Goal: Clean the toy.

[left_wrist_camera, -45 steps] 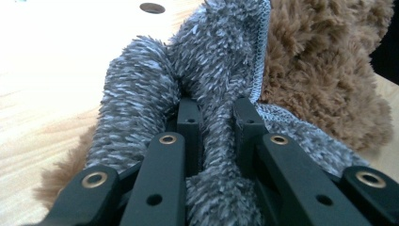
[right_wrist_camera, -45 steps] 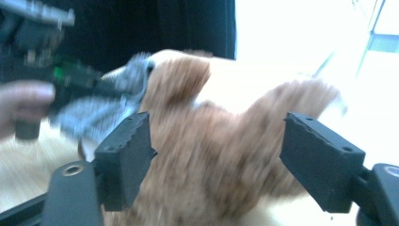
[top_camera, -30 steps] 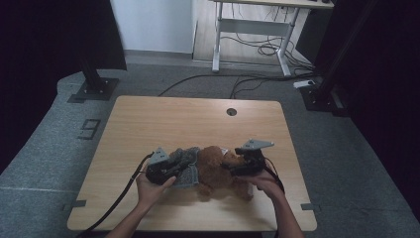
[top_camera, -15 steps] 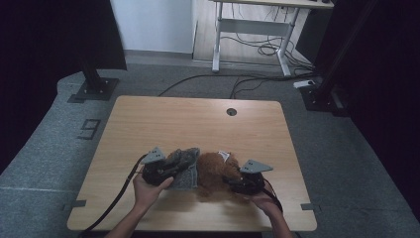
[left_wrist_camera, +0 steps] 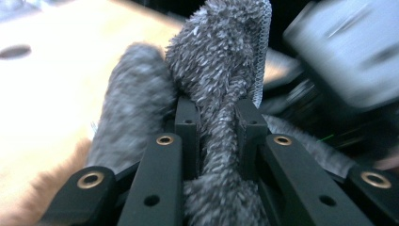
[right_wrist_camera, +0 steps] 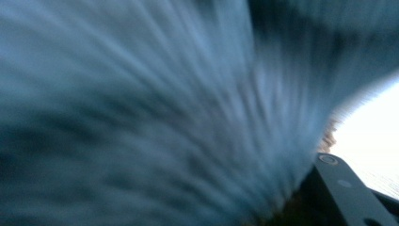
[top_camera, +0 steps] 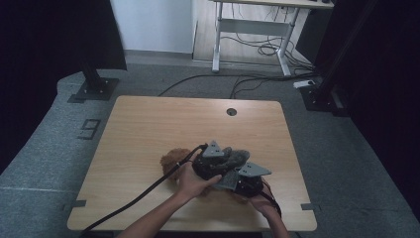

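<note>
We drape the grey cloth (left_wrist_camera: 221,94) over the brown plush (top_camera: 174,159) at the table's (top_camera: 148,124) near edge. Left tongs (left_wrist_camera: 217,117) pinch the cloth; right tongs (top_camera: 246,184) have just been closing, grip unclear. Next: spread it flat.

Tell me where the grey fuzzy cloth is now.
High view: the grey fuzzy cloth lies near the table's front edge, right of centre, beside brown plush; the left claw pinches it.
</note>
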`<state>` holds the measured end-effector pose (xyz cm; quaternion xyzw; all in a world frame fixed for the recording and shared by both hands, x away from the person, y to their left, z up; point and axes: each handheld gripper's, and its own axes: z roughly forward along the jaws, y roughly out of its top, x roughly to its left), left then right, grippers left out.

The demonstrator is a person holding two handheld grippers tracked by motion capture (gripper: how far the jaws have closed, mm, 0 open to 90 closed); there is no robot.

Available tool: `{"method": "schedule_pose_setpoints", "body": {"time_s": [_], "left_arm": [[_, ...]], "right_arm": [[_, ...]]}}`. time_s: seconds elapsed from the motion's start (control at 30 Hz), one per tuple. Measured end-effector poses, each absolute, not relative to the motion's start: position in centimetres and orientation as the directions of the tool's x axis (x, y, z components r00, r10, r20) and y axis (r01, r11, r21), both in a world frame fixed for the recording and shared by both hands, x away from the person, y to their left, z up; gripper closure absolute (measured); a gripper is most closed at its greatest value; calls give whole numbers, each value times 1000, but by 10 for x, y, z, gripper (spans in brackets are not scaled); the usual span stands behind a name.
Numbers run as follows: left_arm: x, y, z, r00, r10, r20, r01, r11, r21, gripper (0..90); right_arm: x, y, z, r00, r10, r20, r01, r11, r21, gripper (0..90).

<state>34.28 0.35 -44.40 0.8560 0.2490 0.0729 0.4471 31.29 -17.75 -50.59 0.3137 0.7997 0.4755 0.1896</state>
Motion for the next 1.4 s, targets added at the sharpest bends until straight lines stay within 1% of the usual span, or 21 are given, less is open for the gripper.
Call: {"method": "schedule_pose_setpoints", "body": {"time_s": [0.07,0.2,0.37,0.47,0.53,0.7,0.87,1.0,1.07,1.13,1.2,1.3,1.4], "left_arm": [[343,5,-450,858,509,-65,350,-487,800,756],[338,19,-446,838,546,8,324,-509,798,757],[338,57,-449,814,579,-58,377,-448,811,760],[335,81,-448,785,617,-55,378,-407,831,760],[336,101,-447,761,645,-71,393,-370,842,760],[346,145,-451,710,689,-144,454,-292,842,757],[349,170,-462,676,717,-169,485,-261,835,755],[348,185,-462,650,738,-181,503,-239,830,752],[348,193,-458,631,751,-197,510,-210,834,751],[346,193,-453,650,731,-208,497,-202,844,750],[341,182,-446,685,699,-205,473,-213,855,749],[338,152,-434,739,650,-177,429,-251,868,749],[340,118,-423,790,579,-200,410,-256,876,748]], "right_arm": [[313,-178,-507,-726,687,-7,325,353,877,556],[314,-179,-508,-723,691,-6,325,348,880,564],[314,-180,-509,-724,690,1,325,341,882,568],[316,-181,-509,-718,696,6,332,334,882,576],[317,-183,-511,-720,694,11,329,327,886,580],[317,-184,-512,-727,687,18,323,318,891,580],[317,-184,-513,-728,685,23,326,316,891,579],[317,-185,-513,-731,682,24,322,313,894,578],[317,-186,-514,-734,679,20,315,314,896,577],[317,-186,-514,-733,680,23,314,309,898,575],[317,-186,-514,-733,680,23,314,308,898,573],[317,-186,-514,-734,679,22,313,309,898,573],[317,-186,-514,-734,679,20,310,309,899,573]]}}
